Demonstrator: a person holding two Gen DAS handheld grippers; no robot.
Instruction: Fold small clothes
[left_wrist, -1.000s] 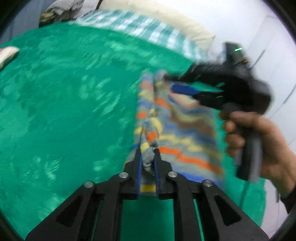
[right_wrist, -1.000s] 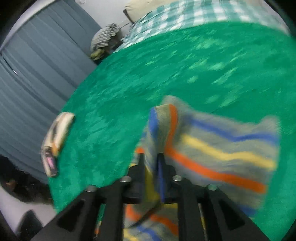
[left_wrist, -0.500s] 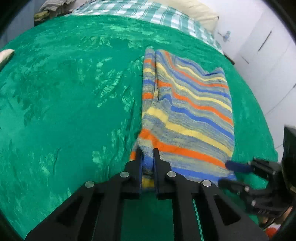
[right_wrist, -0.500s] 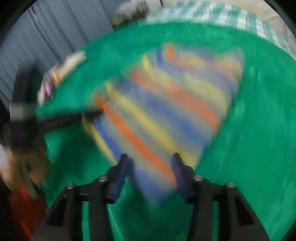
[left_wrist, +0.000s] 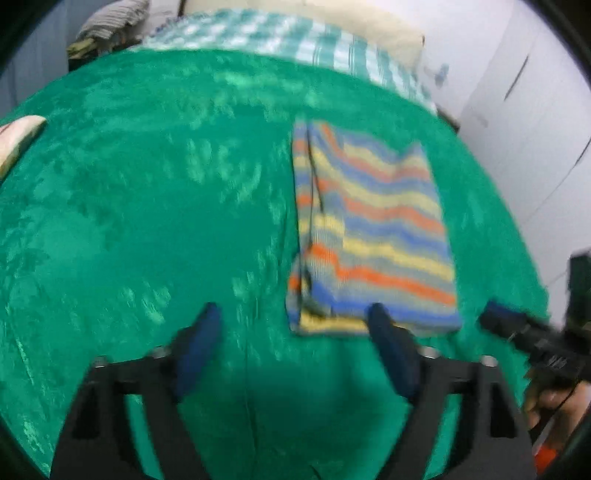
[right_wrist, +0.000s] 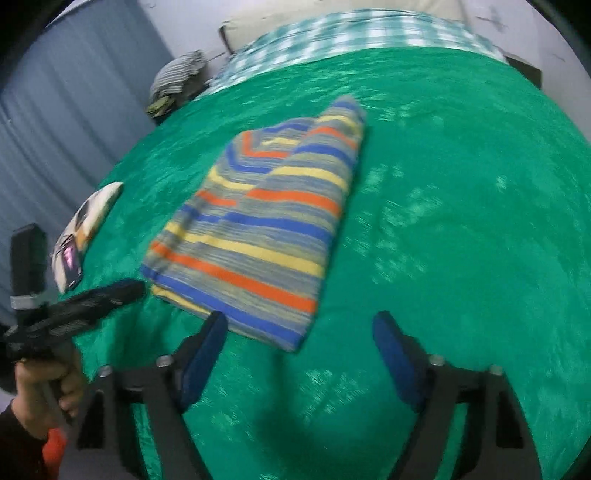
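Left gripper (left_wrist: 295, 332) jaws now apart; striped garment (left_wrist: 373, 236) released.

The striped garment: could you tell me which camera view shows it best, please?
The right wrist view: the striped garment lies whole and fairly sharp on the green blanket. The left wrist view shows it blurrier, its near edge partly behind a finger.

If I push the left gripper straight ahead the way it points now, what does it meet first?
Most likely bare green blanket. The left gripper is open, and the folded striped garment lies mostly right of its centre line, with only its near edge by the right finger. Depth is unclear, so that finger may clip the near left corner.
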